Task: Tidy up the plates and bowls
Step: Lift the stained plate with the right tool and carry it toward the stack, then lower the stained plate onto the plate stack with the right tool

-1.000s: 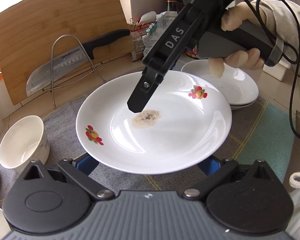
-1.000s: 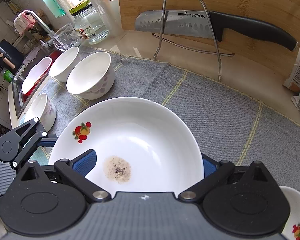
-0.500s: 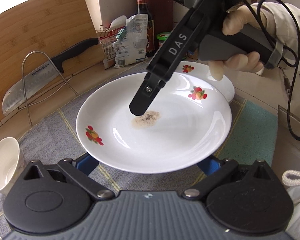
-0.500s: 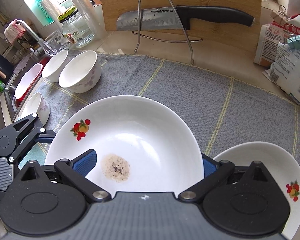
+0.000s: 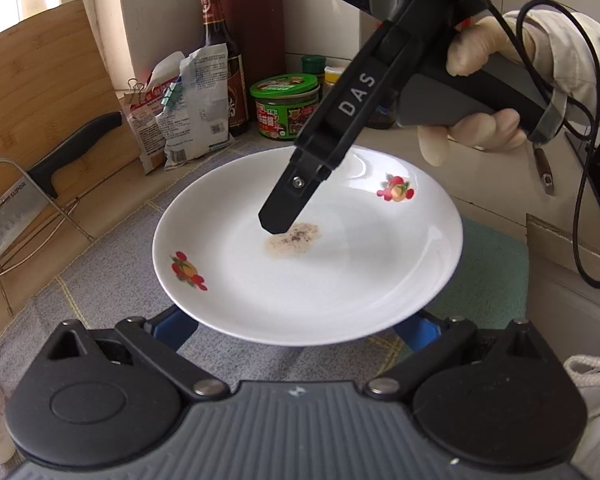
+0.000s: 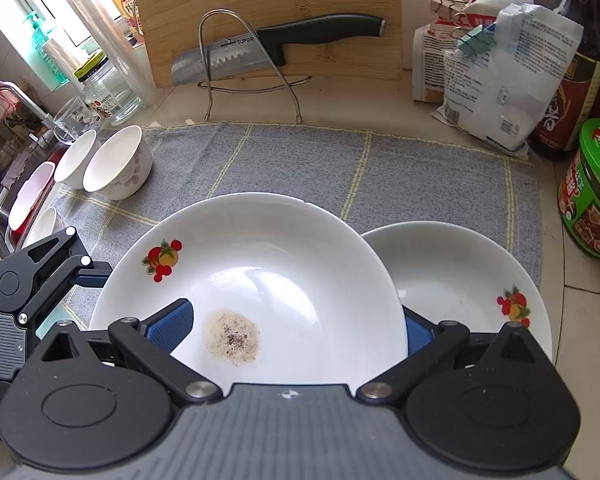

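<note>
A white plate [image 5: 340, 280] with fruit prints and a brown speckled smear is held in the air between both grippers. My left gripper [image 5: 300, 330] has its blue pads under the plate's near rim, one each side. My right gripper [image 6: 296, 330] grips the opposite rim, one blue pad [image 6: 172, 322] on top of the plate [image 6: 284, 272], the other below. A second white plate [image 6: 472, 284] with a fruit print lies on the grey mat, partly under the held plate's right side. Several white bowls [image 6: 114, 164] stand at the mat's left end.
A knife on a wire rack [image 6: 276, 46] leans against a bamboo board [image 6: 260, 4] at the back. Food bags [image 6: 500, 76], a sauce bottle [image 6: 576, 80] and a green jar [image 6: 596, 196] stand at the right. A sink [image 6: 24, 196] lies at the far left.
Both grippers have carried the plate to the right across the mat. The second plate has come into the right wrist view, and now lies partly beneath the held plate.
</note>
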A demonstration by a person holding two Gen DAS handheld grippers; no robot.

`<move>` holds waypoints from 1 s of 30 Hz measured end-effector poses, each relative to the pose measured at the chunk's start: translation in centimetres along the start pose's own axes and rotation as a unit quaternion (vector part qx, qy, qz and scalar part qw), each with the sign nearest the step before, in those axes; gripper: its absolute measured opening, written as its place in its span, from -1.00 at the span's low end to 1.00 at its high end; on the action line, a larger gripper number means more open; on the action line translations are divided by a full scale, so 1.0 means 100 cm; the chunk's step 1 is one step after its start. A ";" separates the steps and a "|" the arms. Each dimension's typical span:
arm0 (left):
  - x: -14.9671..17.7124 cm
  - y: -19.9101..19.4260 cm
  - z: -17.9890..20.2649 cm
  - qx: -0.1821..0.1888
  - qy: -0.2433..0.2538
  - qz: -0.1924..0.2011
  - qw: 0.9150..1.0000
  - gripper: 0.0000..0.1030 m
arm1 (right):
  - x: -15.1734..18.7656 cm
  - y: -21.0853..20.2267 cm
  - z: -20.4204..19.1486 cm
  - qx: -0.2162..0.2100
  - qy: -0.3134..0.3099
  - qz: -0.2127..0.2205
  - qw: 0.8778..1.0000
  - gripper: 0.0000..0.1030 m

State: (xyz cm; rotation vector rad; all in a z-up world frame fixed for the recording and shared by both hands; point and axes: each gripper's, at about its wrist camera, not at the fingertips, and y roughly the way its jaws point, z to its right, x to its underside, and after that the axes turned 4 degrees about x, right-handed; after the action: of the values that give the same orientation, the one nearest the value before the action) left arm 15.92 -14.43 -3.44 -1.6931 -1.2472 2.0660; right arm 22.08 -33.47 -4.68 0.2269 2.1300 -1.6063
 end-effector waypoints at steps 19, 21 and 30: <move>-0.017 0.041 0.008 0.035 0.019 -0.015 0.999 0.98 | 0.024 -0.009 0.050 0.026 0.052 0.001 0.998 1.00; -0.017 0.043 0.008 0.035 0.018 -0.016 0.999 0.98 | 0.024 -0.008 0.051 0.027 0.053 0.000 0.998 1.00; -0.018 0.047 0.005 0.033 0.016 -0.017 0.999 0.98 | 0.024 -0.002 0.054 0.031 0.053 -0.004 0.998 1.00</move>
State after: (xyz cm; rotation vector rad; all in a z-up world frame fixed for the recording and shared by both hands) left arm 17.71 -18.70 -5.40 -1.6586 -1.1764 2.0302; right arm 21.27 -38.97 -6.73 0.3312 2.1634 -1.7009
